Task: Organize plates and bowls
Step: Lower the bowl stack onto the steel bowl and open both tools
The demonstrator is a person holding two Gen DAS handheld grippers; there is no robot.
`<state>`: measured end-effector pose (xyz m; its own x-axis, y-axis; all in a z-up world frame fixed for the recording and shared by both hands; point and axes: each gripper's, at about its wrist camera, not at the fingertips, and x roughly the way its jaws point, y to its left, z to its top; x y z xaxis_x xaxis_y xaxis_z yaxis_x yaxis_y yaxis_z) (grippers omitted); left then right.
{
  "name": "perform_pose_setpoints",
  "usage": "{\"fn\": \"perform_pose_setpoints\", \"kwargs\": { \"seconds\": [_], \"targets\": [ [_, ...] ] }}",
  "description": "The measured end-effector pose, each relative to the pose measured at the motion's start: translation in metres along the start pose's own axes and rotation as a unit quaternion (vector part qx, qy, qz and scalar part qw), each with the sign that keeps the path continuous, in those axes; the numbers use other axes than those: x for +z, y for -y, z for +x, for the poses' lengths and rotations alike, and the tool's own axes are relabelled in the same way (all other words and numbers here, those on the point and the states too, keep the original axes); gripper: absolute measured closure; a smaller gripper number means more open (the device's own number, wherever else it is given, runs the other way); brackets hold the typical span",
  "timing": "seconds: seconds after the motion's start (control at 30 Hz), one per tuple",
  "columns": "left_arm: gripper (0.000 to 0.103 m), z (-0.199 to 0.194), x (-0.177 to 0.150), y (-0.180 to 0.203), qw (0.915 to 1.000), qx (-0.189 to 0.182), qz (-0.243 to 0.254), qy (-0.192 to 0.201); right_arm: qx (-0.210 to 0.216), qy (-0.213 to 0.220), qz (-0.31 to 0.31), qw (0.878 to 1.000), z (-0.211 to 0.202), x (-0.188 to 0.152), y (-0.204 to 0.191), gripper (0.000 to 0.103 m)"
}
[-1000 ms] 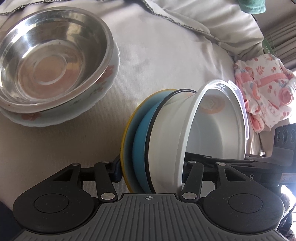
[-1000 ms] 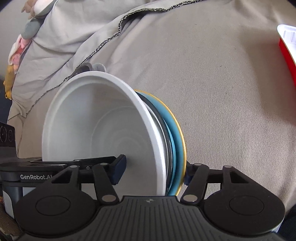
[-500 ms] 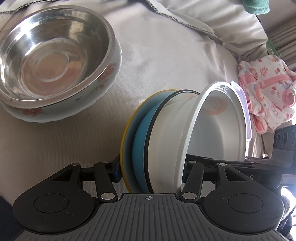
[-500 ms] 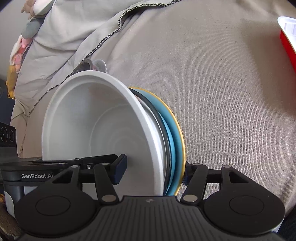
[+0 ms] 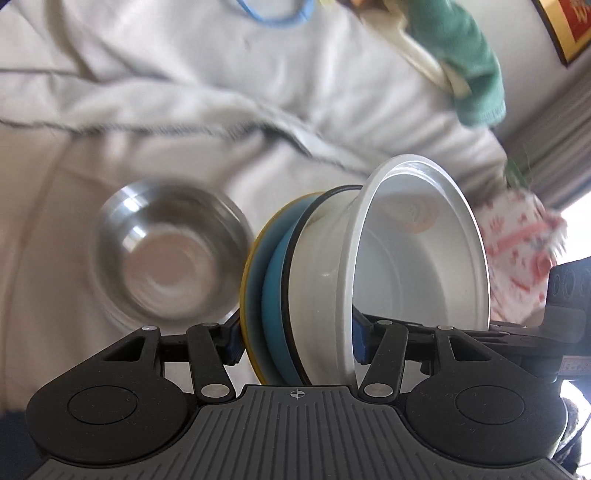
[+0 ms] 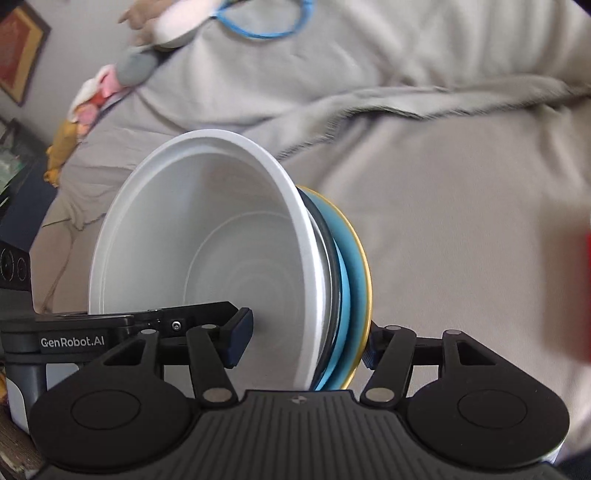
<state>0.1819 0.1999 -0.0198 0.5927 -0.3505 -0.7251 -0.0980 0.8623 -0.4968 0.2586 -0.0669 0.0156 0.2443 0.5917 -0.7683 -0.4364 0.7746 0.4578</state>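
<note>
Both grippers clamp one stack of dishes from opposite sides. The stack is a white bowl (image 5: pixel 417 266) nested on a black-rimmed plate, a blue plate (image 5: pixel 275 295) and a yellow-rimmed plate. My left gripper (image 5: pixel 295 339) is shut on it. In the right wrist view the white bowl (image 6: pixel 207 258) and blue plate (image 6: pixel 347 269) sit between the fingers of my right gripper (image 6: pixel 306 339), also shut on the stack. A steel bowl (image 5: pixel 166 254) lies blurred on the cloth to the left of the stack.
Grey-beige bedding (image 6: pixel 461 206) covers the whole surface, with a raised fold (image 5: pixel 184 110) behind. Pink patterned clothes (image 5: pixel 517 258) lie at the right, a green garment (image 5: pixel 465 62) and a blue loop (image 6: pixel 266 26) at the back. A red object (image 6: pixel 585 291) shows at the right edge.
Both grippers have lifted and tilted up with the stack. The steel bowl now looks smaller and lower in the left wrist view. More of the back bedding and wall shows.
</note>
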Motion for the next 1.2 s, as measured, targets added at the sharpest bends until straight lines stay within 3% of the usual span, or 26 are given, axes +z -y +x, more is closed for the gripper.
{"fn": "perform_pose_setpoints", "kwargs": {
  "seconds": [0.1,0.23,0.4,0.5,0.63,0.83,1.0,1.2],
  "targets": [
    [0.045,-0.005,0.011,-0.03,0.9997,0.007,-0.02,0.014,0.011,-0.016,-0.018,1.0,0.024,0.024,-0.03,0.043],
    [0.045,0.016,0.024,-0.085,0.9979,-0.001,-0.065,-0.004,0.0,-0.051,-0.04,0.998,0.079,0.046,-0.064,0.044],
    [0.045,0.05,0.027,-0.127,0.9949,0.013,-0.098,-0.02,-0.031,-0.099,-0.035,0.994,0.141,0.055,-0.066,0.044],
    [0.045,0.059,0.025,-0.132,0.9947,0.01,-0.102,0.002,-0.04,-0.106,-0.032,0.993,0.159,0.055,-0.06,0.044],
    [0.046,0.062,0.023,-0.124,0.9961,0.018,-0.081,0.031,-0.055,-0.102,-0.051,0.992,0.159,0.058,-0.058,0.044],
    [0.046,0.057,0.021,-0.13,0.9959,0.015,-0.081,0.036,-0.072,-0.119,-0.059,0.989,0.156,0.058,-0.061,0.044],
    [0.046,0.048,0.021,-0.13,0.9951,0.015,-0.078,0.06,-0.082,-0.093,-0.069,0.99,0.143,0.065,-0.065,0.044],
    [0.047,0.018,0.019,-0.131,0.9889,-0.001,-0.077,0.127,-0.128,-0.036,-0.169,0.977,0.126,0.057,-0.1,0.041]
  ]
}}
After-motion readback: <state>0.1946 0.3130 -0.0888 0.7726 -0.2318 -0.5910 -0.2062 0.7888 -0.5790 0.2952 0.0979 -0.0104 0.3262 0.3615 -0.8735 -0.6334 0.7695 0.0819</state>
